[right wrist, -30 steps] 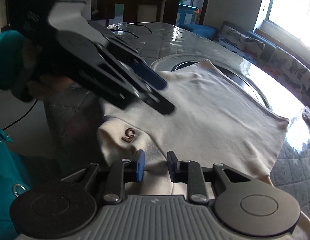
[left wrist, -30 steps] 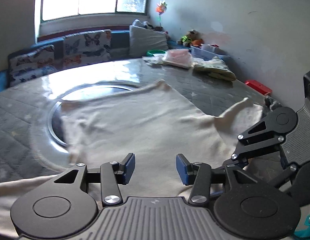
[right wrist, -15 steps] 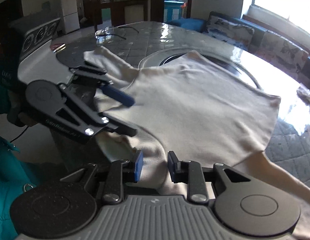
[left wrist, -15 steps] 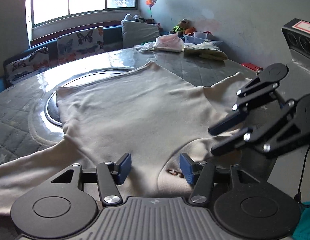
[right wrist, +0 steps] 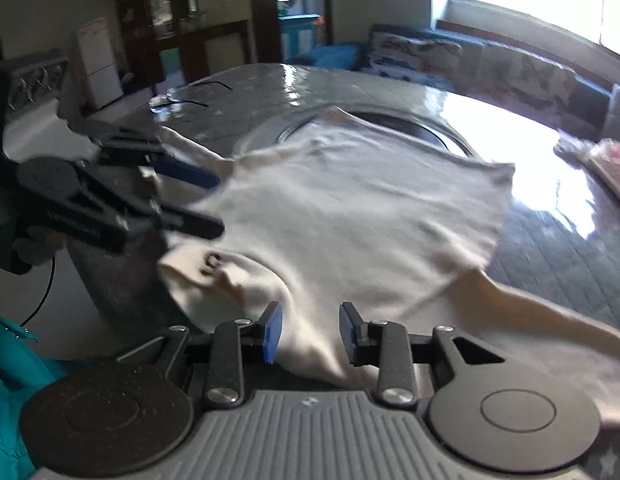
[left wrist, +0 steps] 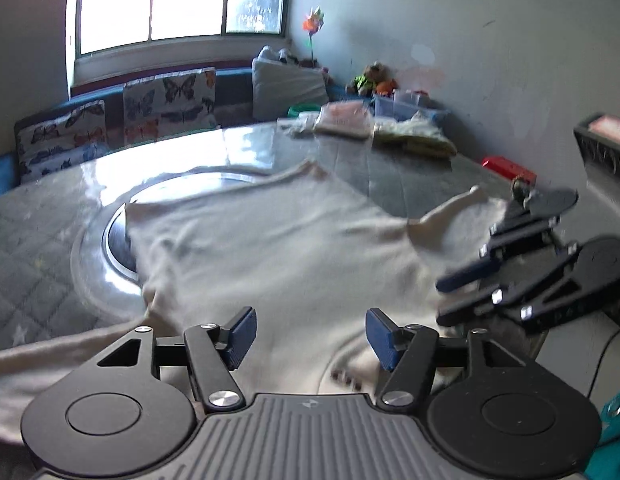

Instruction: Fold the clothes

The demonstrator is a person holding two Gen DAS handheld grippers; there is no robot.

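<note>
My left gripper (left wrist: 307, 334) jaws apart and empty, my right gripper (right wrist: 310, 332) likewise parted, both above cream shirt (left wrist: 277, 256) spread flat on grey quilted table (left wrist: 33, 240), inset round metal ring (left wrist: 97, 256), butterfly cushions (left wrist: 165, 100) under window (left wrist: 177, 0)

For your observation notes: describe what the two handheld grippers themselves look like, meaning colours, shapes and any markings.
Both the left gripper and the right gripper are black, with jointed link arms, silver pivot screws and blue pads on the fingertips. Each has a grey ribbed body between two round black discs, with a small logo at its middle. Pale lettering on the side of the left gripper is too blurred to read.
</note>
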